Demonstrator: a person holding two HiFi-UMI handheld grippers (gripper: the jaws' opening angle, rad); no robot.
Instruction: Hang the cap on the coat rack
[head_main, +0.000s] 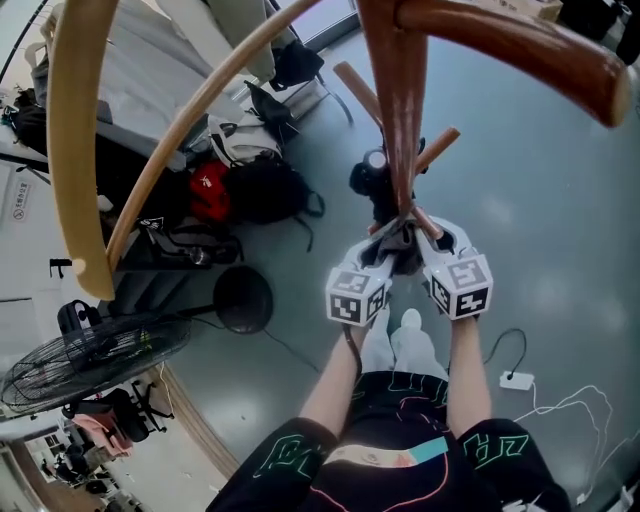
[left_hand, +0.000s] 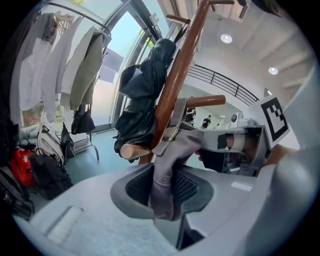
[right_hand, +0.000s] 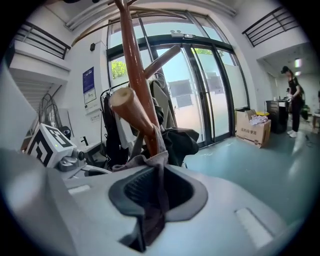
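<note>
Fingers nearly closed on both sides: the left gripper (left_hand: 162, 189) pinches a fold of the grey cap (left_hand: 169, 150), and the right gripper (right_hand: 157, 192) pinches another. The cap stretches between them, straight ahead, draped against the coat rack's pole (head_main: 400, 130) at the root of an upward-slanting peg (right_hand: 132, 112). Both grippers are equally near, so letting go looks like the next move.
</note>
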